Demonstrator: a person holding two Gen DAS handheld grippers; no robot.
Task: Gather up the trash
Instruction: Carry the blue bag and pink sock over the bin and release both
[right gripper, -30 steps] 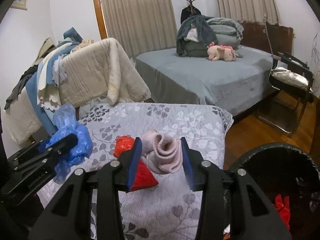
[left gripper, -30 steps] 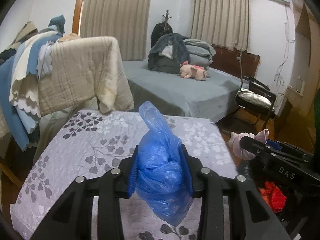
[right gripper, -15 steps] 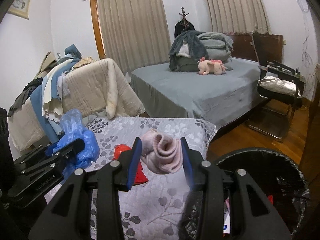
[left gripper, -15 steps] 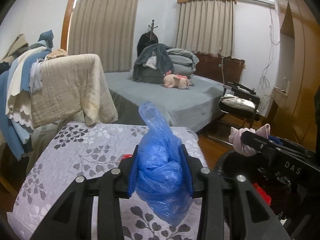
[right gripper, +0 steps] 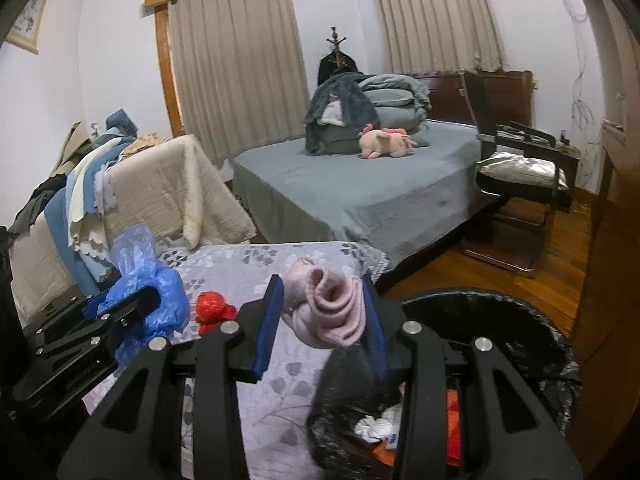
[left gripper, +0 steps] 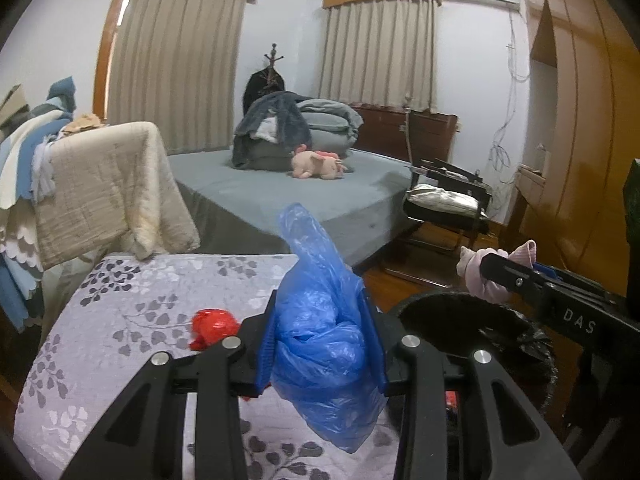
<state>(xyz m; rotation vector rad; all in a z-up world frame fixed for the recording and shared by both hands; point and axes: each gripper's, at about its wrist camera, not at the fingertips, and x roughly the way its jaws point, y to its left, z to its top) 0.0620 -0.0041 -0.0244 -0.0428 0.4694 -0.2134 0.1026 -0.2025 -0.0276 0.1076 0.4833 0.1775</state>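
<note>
Left wrist view: a bedroom w/ beige curtains is seen, a grey bed point(left gripper: 320, 184) at the back w/ folded bedding and a pink plush toy point(left gripper: 316, 164) on it. In the foreground a surface is covered by a floral quilt point(left gripper: 132, 320). The left hand-held gripper point(left gripper: 322, 344) is closed on a crumpled blue plastic bag point(left gripper: 324, 336), pinched between both blue pads, its tail sticking up. A red wrapper point(left gripper: 210, 326) is left lying on the quilt, just left of the gripper. At right, the black trash bin point(left gripper: 480, 320) is seen beside the quilt, w/ the right hand-held gripper point(left gripper: 496, 276) above its rim.

Right wrist view: same room, chair point(right gripper: 520, 172) by the bed. The right hand-held gripper point(right gripper: 322, 312) is clamped on a rolled pink sock point(right gripper: 328, 312), held near the bin's rim point(right gripper: 500, 300). Paper scraps and red bits are seen inside the bin. The blue bag point(right gripper: 152, 300) is held at left, the red wrapper point(right gripper: 214, 306) between the two grippers on the quilt.
</note>
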